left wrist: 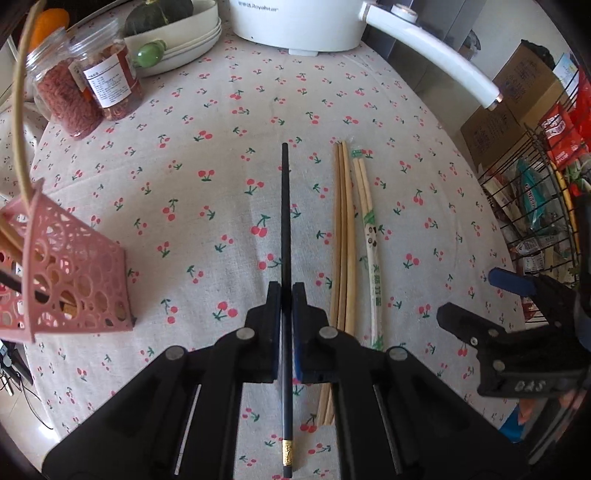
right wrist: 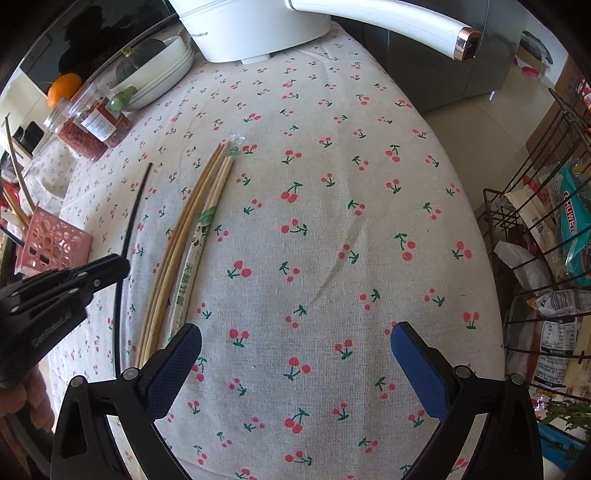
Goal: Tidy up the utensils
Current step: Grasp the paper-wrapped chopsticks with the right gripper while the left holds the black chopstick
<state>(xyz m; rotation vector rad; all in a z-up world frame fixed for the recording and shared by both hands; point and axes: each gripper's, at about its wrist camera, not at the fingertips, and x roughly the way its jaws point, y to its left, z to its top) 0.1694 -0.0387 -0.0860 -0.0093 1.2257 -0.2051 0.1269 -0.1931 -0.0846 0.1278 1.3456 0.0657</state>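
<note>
Your left gripper (left wrist: 284,295) is clamping a single black chopstick (left wrist: 284,221), its two pads pressed together on the shaft. The chopstick's long axis is running from 6 o'clock to 12 o'clock in the left wrist view, in line with the fingers: the gold-banded butt end is sitting at 6 o'clock below the pads, and the thin tip is pointing away toward the white electric pot (left wrist: 295,22) at 12 o'clock.

Your right gripper (right wrist: 295,362) is hanging with its blue pads wide apart, holding nothing, over bare cherry-print tablecloth (right wrist: 332,221).

Just beside the black chopstick, at about 2 o'clock from your left gripper, bare bamboo chopsticks (left wrist: 343,229) and a wrapped pair (left wrist: 369,236) are lying on the cloth, roughly parallel to it.

At 9 o'clock in the left view, the pink perforated holder (left wrist: 81,266) is standing with a few sticks already in it.

As a judgement, the task is partway done: some utensils are sitting in the holder, one is in your grip, and the bamboo ones are waiting on the table.
</note>
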